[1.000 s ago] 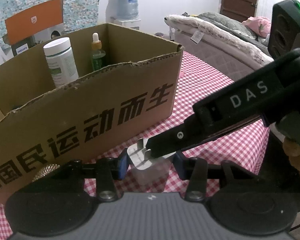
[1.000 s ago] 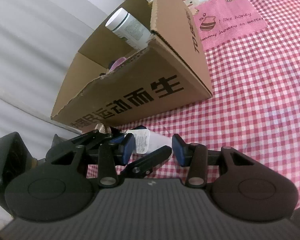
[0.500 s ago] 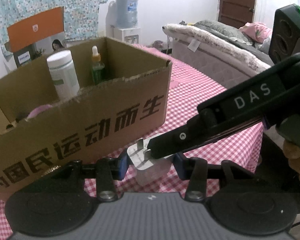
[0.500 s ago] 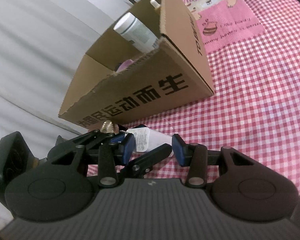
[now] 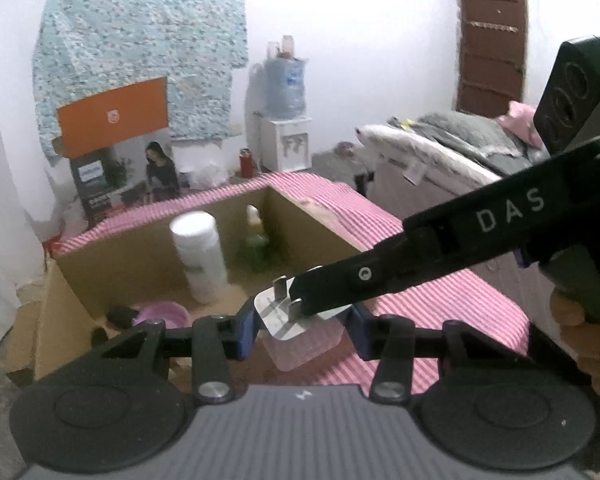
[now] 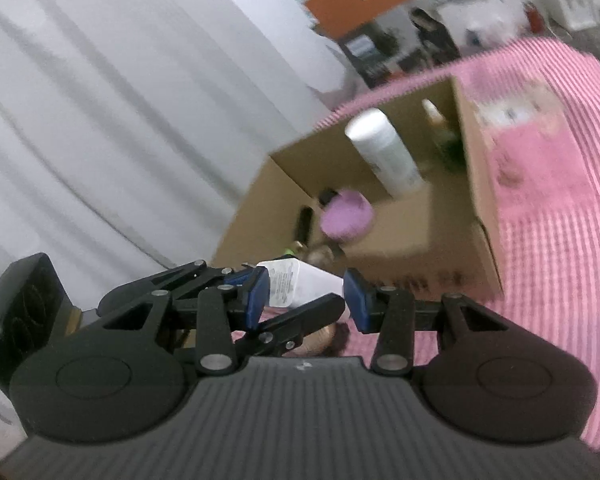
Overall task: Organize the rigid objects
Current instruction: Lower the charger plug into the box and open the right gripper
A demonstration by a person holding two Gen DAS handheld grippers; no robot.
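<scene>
Both hand-held grippers have gone up since a second ago, so now we look down into the box instead of at its printed side. Nearest, the left hand-held gripper (image 5: 300, 326) pinches a white plug (image 5: 288, 314) between its blue pads (image 5: 247, 326), and the plug's metal pins point up. The right hand-held gripper (image 6: 305, 294) comes in from the right, and one of its black fingers (image 5: 336, 288) lies across the plug's top. Its blue pads sit at either side of the plug (image 6: 296, 286), but I cannot tell if they squeeze it. The plug hangs in the air by the near edge of the cardboard box (image 5: 72, 276). Inside the box, a purple lid (image 5: 162, 314) lies near the left. Farther in stands a white bottle (image 5: 200, 256), with a green dropper bottle (image 5: 255, 244) to its right. The box sits on a desk with a pink checked cloth (image 5: 440, 304). Far behind stands a water cooler (image 5: 286, 116).
</scene>
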